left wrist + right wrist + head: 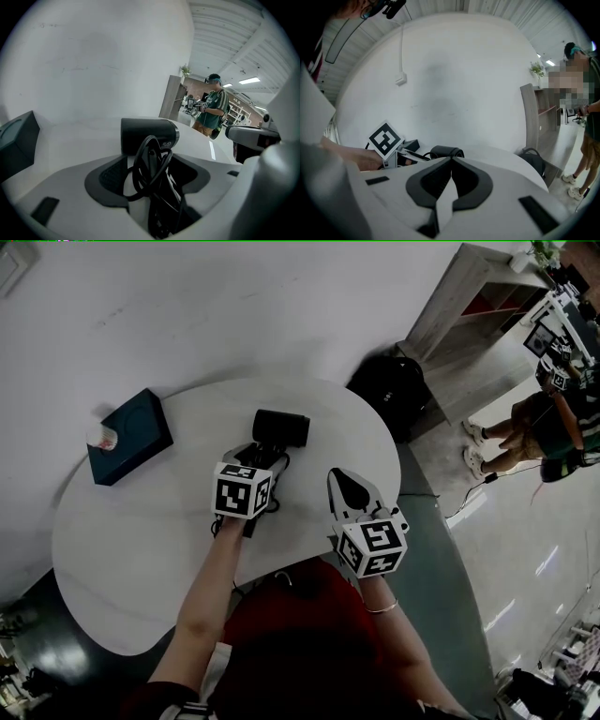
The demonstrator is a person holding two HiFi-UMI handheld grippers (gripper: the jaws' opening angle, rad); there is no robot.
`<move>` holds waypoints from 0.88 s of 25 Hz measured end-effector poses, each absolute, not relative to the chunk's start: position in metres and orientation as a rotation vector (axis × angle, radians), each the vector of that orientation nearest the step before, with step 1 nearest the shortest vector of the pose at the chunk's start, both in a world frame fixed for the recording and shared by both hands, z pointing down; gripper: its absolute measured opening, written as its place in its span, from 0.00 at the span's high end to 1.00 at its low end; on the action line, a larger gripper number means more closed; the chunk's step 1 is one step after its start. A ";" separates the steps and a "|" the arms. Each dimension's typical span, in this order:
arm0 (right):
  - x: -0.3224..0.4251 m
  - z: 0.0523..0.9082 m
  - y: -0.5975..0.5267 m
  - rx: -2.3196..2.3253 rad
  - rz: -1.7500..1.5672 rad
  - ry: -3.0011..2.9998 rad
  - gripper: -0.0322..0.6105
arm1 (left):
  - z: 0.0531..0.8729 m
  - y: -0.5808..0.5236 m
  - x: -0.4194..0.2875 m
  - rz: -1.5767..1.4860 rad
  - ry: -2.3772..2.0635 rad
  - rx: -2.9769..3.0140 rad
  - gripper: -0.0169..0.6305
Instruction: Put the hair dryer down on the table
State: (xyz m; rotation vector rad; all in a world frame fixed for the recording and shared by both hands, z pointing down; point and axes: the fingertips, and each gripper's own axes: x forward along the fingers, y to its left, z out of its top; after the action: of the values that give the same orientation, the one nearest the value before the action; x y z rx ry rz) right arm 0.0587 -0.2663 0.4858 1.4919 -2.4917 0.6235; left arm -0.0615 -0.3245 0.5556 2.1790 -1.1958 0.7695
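- At the far left edge of the bench (122, 549) sits a teal box (131, 435), well apart from everything I handle. The near-left of the bench is bare, so there is open room on that side.
- My left gripper (150, 173) has its jaws spread wide. The hair dryer's handle and its looped cord (140, 161) stand between them, but the pads do not press on either.
- The hair dryer (280, 427) lies about mid-bench, straight ahead of my left jaws and towards the far edge. Its barrel looks to rest on the surface, so I judge it already set down.
- The barrel's long axis runs crosswise, left to right, and the handle points back towards me into the gap. My left hand is plainly the nearer one.
- I judge the way out is straight back along the handle, towards the near edge. The risk is the cord snagging on a jaw and dragging the dryer.
- My right gripper (451, 164) hovers just right of the dryer, jaws pressed together on nothing.
- Beyond it is the bench's right edge, then floor.
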 end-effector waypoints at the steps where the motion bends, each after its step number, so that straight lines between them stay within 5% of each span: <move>1: 0.058 0.485 -0.266 1.491 0.621 -2.493 0.93 | 0.554 -0.324 -0.062 0.768 -1.204 2.186 0.55; 22: 0.042 0.470 -0.248 1.485 0.599 -2.527 0.93 | 0.477 -0.307 -0.076 0.492 -1.341 2.330 0.58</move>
State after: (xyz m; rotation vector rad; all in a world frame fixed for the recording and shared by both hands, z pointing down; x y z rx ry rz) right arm 0.0423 -0.2476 0.4701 1.4845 -2.5268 0.5989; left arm -0.0758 -0.3073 0.4769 2.3304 -1.3407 0.4925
